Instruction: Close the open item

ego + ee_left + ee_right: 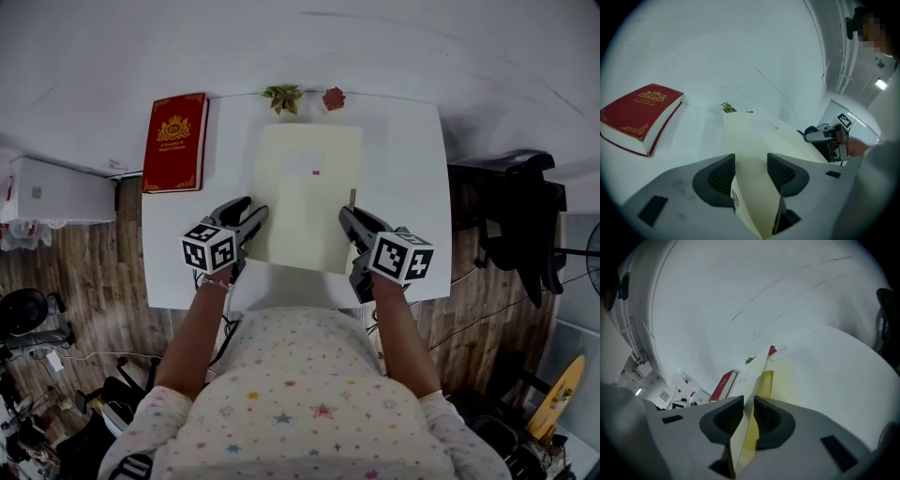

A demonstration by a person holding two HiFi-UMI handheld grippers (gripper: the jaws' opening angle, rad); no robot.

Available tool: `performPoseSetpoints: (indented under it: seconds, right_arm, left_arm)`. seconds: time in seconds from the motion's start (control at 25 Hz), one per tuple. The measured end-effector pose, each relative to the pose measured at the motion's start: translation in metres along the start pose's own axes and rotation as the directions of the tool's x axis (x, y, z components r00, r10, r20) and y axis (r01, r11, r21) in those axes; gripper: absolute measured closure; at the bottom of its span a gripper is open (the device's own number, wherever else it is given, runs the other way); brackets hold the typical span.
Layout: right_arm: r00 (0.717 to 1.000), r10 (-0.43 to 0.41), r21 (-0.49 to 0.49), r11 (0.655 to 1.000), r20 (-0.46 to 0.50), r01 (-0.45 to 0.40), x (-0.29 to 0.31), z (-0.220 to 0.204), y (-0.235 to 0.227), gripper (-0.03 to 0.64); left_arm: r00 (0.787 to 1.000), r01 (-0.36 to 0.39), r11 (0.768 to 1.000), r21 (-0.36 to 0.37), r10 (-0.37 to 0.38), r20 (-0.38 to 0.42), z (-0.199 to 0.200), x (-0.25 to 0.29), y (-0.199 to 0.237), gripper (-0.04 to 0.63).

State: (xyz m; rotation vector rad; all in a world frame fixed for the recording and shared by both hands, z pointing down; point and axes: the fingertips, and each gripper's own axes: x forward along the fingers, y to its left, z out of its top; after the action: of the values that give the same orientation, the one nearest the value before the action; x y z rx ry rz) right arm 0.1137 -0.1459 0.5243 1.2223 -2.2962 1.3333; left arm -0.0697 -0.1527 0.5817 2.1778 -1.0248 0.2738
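A cream folder (305,192) lies on the white table (403,169), its cover lifted off the yellow inside (780,376). My left gripper (251,208) is at the folder's left edge. In the left gripper view the cream cover (754,136) fills the gap between the pads of that gripper (751,164), which is shut on it. My right gripper (349,214) is at the right edge. In the right gripper view the thin cover (757,376) stands edge-on, pinched between the pads of that gripper (747,411). The right gripper (820,136) also shows across the folder in the left gripper view.
A thick red book (175,142) lies at the table's back left corner. A small plant (282,97) and a red flower (334,97) sit at the far edge by the wall. A black chair (511,216) stands right of the table, a white cabinet (52,192) left.
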Motion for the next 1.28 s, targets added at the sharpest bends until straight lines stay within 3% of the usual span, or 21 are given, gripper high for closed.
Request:
performPoseSetpoints:
  seconds: [0.52, 1.12, 1.28]
  right_arm:
    - [0.998, -0.05, 0.025, 0.998, -0.023, 0.05, -0.003, -0.018, -0.023, 0.546]
    - [0.991, -0.126, -0.004, 0.992, -0.046, 0.126, 0.003, -0.035, -0.05, 0.545]
    - [0.988, -0.143, -0.02, 0.99, -0.05, 0.143, 0.004, -0.035, -0.055, 0.543]
  left_arm:
    - [0.997, -0.076, 0.996, 0.046, 0.076, 0.01, -0.003, 0.004, -0.002, 0.397]
    - [0.987, -0.141, 0.969, 0.201, 0.153, -0.044, -0.007, 0.012, -0.011, 0.397]
    - [0.982, -0.169, 0.953, 0.251, 0.186, -0.045, -0.008, 0.015, -0.013, 0.397]
